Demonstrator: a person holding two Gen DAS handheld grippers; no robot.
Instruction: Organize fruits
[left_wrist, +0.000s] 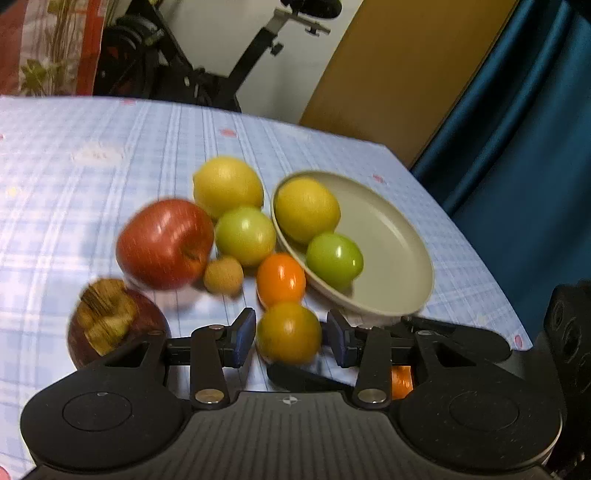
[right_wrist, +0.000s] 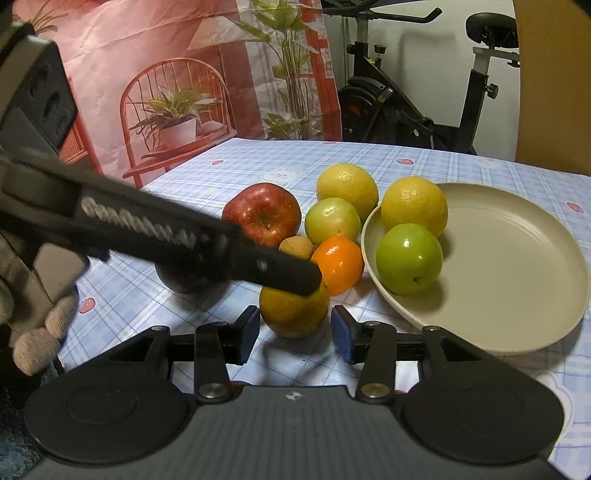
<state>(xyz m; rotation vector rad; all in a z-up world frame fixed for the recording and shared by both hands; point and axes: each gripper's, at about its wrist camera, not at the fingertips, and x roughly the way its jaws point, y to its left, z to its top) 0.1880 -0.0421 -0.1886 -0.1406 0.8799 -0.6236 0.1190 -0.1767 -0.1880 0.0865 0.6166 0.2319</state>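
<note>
Now dull orange (left_wrist: 289, 331) between left gripper (left_wrist: 291, 336) pads.

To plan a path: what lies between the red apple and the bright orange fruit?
A small tan fruit lies there; the left wrist view shows it best.

exercise bike (right_wrist: 424, 99) by white wall (right_wrist: 417, 48); blue curtain (left_wrist: 524, 122).
</note>
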